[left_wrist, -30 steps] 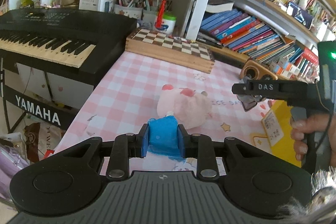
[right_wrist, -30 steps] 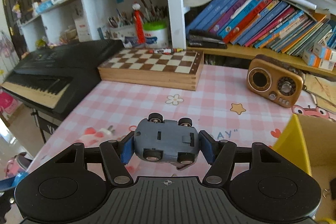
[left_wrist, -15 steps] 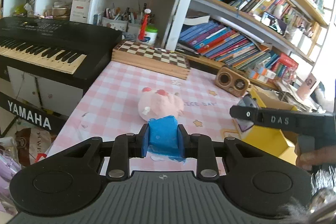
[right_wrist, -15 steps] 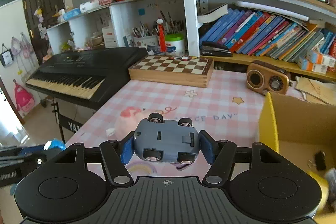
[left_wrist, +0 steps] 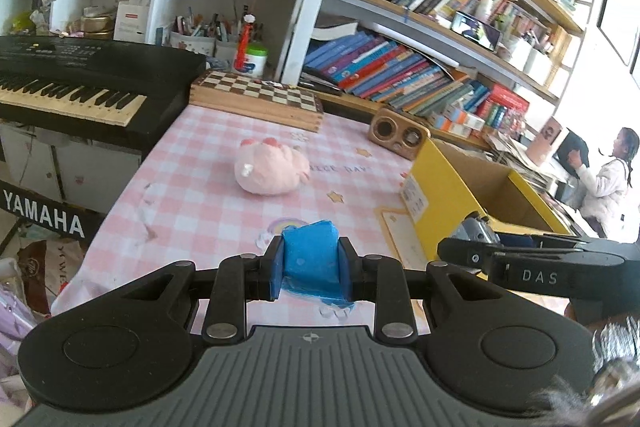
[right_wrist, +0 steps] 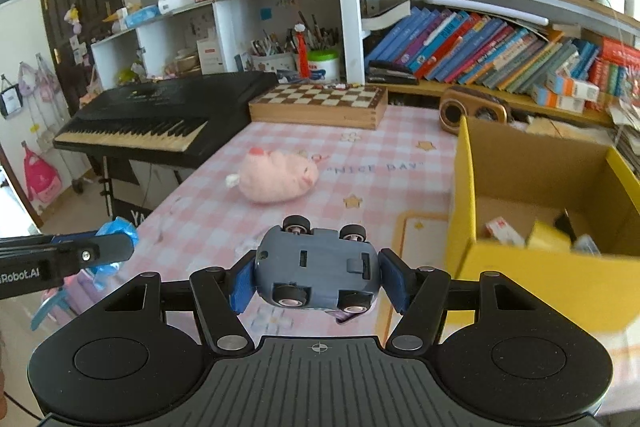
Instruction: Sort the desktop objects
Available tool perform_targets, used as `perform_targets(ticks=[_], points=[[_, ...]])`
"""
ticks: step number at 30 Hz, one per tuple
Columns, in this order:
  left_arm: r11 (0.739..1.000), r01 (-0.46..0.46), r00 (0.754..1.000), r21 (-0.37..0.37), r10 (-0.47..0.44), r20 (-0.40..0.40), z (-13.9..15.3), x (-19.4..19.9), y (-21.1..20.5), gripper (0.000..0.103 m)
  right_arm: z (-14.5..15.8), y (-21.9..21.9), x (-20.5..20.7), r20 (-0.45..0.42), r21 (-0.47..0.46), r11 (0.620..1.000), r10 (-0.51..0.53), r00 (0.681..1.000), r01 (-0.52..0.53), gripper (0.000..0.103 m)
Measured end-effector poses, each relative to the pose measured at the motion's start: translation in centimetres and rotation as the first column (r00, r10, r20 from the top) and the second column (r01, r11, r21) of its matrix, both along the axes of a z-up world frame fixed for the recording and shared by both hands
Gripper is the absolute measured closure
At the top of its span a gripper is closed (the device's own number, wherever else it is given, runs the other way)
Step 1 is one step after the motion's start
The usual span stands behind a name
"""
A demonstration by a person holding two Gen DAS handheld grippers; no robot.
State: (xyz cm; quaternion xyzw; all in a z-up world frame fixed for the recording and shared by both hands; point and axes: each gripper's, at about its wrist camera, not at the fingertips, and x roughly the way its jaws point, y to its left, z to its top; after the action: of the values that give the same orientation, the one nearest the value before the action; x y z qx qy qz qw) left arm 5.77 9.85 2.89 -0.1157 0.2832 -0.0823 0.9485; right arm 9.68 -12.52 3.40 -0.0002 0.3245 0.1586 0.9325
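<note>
Yellow cardboard box (right_wrist: 516, 291) open, small packets (right_wrist: 505, 231) inside, perhaps cartons, blurred

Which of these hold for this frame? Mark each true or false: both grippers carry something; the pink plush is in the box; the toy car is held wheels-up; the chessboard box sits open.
1. Both grippers carry something. True: the left gripper is shut on a blue packet, the right gripper on a grey toy car.
2. The pink plush is in the yellow box. False: it lies on the checked tablecloth.
3. The car is held wheels-up. True.
4. The chessboard box sits open. False: closed.
</note>
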Motion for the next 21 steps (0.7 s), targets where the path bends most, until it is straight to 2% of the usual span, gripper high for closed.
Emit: perform_targets(ticks=[12,21], points=[[0.991,0.135,0.99,0.001,-0.135,-0.038,-1.1,-4.1,-2.6,0.079,-1.3,-2.0,-7.0,-0.06,0.001,0.996,-0.093,0.994,0.094,0.039],[0.959,0.284,0.958,-0.002,-0.283,-0.045,-1.1,-4.3,-6.0,0.079,-1.6,-4.4,-10.0,-0.086,-0.013,0.978,-0.207,0.975,0.206,0.039]])
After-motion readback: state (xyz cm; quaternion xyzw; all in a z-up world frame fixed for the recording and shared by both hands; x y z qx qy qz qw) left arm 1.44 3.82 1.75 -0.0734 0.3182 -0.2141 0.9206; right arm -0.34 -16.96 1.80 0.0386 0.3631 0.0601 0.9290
